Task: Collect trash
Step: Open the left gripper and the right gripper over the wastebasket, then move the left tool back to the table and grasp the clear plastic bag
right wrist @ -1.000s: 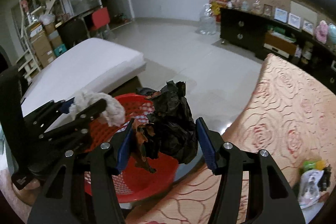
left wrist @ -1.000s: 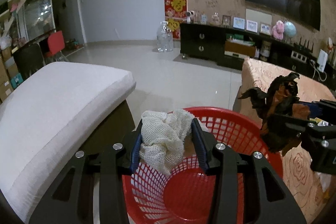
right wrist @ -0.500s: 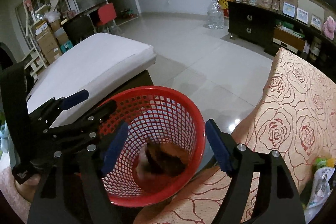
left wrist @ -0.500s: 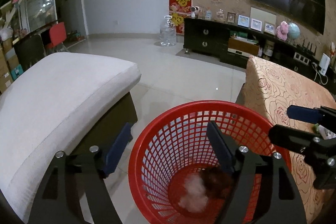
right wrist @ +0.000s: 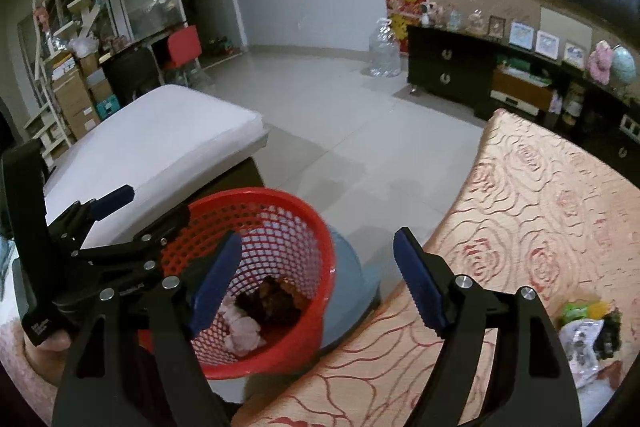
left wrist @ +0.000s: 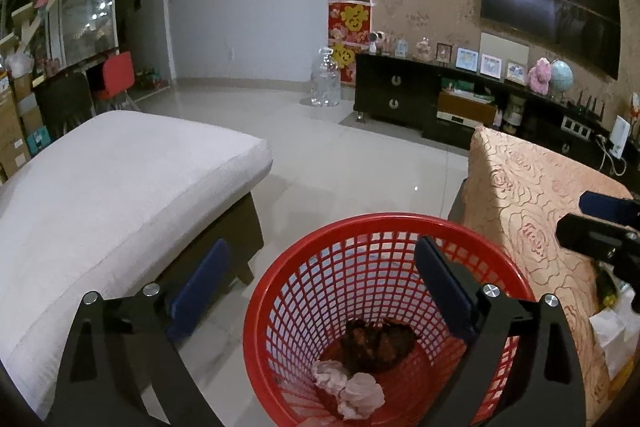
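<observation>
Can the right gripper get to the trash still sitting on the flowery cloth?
Probably yes. The right gripper is open with nothing between its pads, and the leftover trash lies in the open on the cloth, off to its right, with nothing in between.

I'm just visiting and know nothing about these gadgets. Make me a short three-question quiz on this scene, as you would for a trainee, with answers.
1. True or false: the left hand-held gripper is clamped on a piece of trash.
2. Which pieces lie in the red basket?
A. only a white wad
B. a white wad and a dark crumpled piece
C. nothing
3. Fill in: more trash is waiting on the ____-patterned cloth.

Key
1. False. Both it and the right hand-held gripper have just been opening and nothing is between their fingers.
2. B: the white wad lies beside the dark crumpled piece.
3. Rose.
</observation>
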Demonstrator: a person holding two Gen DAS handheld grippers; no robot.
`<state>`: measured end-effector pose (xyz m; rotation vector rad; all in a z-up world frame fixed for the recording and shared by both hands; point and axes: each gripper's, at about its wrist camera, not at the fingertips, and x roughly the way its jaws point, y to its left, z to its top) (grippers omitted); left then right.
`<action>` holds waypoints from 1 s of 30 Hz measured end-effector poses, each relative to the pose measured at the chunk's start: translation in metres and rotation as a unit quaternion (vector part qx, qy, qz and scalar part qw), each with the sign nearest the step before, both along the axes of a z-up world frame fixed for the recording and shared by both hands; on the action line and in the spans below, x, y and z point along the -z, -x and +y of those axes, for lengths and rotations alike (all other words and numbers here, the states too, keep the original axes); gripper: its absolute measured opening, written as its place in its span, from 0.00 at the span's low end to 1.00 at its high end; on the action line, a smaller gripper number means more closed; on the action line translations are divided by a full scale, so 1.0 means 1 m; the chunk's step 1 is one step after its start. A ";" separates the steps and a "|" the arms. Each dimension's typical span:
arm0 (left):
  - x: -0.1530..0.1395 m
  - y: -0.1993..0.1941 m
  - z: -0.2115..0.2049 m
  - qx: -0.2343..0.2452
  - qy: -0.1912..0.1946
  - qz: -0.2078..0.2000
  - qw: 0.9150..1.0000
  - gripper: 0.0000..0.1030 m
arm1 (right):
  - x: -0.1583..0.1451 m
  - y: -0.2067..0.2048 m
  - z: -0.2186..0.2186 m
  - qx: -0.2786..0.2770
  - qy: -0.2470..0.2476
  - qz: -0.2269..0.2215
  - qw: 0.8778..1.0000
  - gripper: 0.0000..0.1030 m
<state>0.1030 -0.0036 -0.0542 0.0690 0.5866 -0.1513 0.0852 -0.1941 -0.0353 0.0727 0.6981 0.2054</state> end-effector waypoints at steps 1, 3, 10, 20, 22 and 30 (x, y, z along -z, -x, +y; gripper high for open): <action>-0.001 0.000 0.000 0.001 0.000 -0.001 1.000 0.88 | -0.001 0.001 -0.002 0.003 0.002 -0.003 1.000 0.75; -0.002 0.001 -0.001 0.003 0.002 -0.003 1.000 0.89 | -0.005 0.007 -0.010 0.015 0.007 -0.013 1.000 0.81; -0.007 0.005 -0.012 0.013 0.012 -0.008 1.000 0.89 | -0.018 0.030 -0.045 0.061 0.028 -0.038 0.997 0.83; -0.010 0.012 -0.033 0.036 0.016 -0.015 0.999 0.89 | -0.022 0.098 -0.132 0.180 0.024 -0.052 0.982 0.84; -0.011 0.013 -0.038 0.041 0.016 -0.015 0.999 0.89 | -0.020 0.112 -0.144 0.205 0.036 -0.056 0.977 0.84; -0.012 0.022 -0.063 0.066 0.013 -0.019 0.998 0.89 | -0.007 0.154 -0.189 0.275 0.034 -0.046 0.960 0.84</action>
